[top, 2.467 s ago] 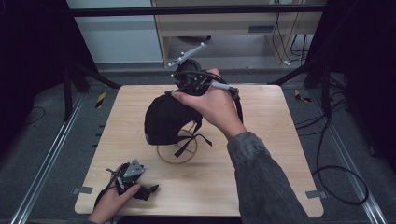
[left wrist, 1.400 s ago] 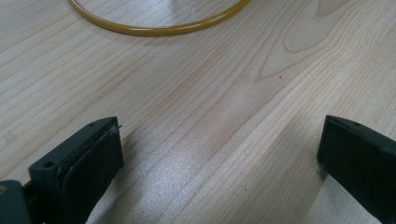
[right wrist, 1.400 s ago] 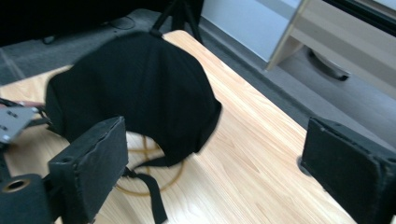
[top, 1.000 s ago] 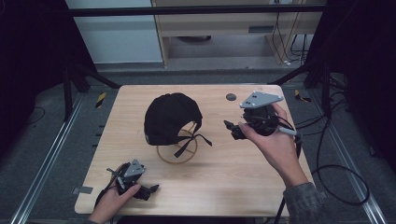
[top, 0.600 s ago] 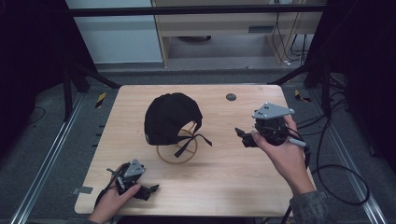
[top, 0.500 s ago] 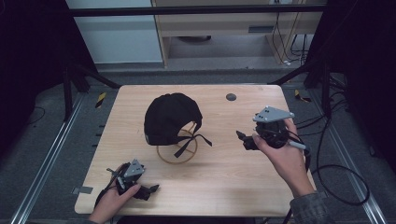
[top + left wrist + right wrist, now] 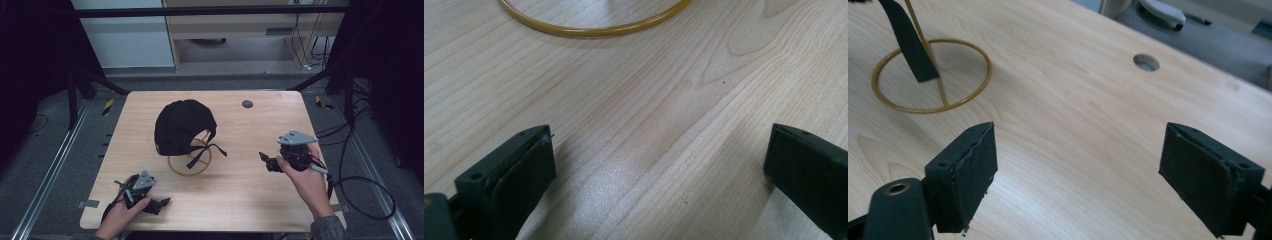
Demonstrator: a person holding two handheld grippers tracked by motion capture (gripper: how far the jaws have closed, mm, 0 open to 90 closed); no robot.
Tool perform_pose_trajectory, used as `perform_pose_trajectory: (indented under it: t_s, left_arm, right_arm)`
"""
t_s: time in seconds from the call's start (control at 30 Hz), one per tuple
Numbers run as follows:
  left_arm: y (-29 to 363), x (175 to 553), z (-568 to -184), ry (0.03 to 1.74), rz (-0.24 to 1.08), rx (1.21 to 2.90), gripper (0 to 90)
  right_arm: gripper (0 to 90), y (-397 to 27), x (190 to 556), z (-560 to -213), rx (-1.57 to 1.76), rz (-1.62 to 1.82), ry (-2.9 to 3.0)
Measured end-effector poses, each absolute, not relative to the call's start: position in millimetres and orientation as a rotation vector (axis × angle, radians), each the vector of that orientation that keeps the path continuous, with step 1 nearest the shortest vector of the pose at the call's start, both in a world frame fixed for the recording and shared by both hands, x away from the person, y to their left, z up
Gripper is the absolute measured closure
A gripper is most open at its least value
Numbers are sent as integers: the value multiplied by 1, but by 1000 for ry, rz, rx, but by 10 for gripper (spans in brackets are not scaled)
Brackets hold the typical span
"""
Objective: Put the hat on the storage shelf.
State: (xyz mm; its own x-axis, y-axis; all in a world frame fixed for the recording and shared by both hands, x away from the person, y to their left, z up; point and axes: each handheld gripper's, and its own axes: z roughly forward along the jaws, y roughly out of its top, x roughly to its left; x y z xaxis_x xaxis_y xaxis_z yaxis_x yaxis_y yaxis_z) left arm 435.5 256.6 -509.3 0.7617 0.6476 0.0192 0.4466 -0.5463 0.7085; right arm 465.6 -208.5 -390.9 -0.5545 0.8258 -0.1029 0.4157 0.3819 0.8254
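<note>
A black cap (image 7: 183, 126) sits on a yellow wire stand whose ring base (image 7: 189, 163) lies on the wooden table (image 7: 230, 200). A black strap (image 7: 909, 42) hangs down over the ring (image 7: 930, 75). My right gripper (image 7: 269, 162) hovers low over the table's right side, to the right of the cap, jaws wide apart with nothing between them (image 7: 1078, 180). My left gripper (image 7: 159, 205) rests near the front left edge, open and empty (image 7: 659, 175), pointing toward the ring (image 7: 594, 30).
A round cable hole (image 7: 247, 104) is cut in the table's far right part (image 7: 1146, 62). Cables trail off the right edge beside a metal rail (image 7: 370, 165). Dark frame legs stand at the back corners.
My right hand left the cap, swung to the right and came down toward the table's right side. The cap stayed on its stand. The left gripper has not moved.
</note>
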Motion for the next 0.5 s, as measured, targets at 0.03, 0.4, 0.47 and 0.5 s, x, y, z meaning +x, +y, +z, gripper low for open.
perform_pose_trajectory:
  t_s: [0.03,0.4,0.47,0.5]
  left_arm:
    - [257,435,-509,814,363,2241,0]
    - [257,436,-509,812,365,2244,0]
    - [257,435,-509,812,365,2244,0]
    - [257,435,-509,812,365,2244,0]
  right_arm:
    - [154,-209,464,-394,1076,1070,2138]
    - [155,-208,473,-446,1219,1095,2101]
    - [156,-207,477,-454,1240,1091,2095]
    - [158,-206,479,-458,1251,1082,2099]
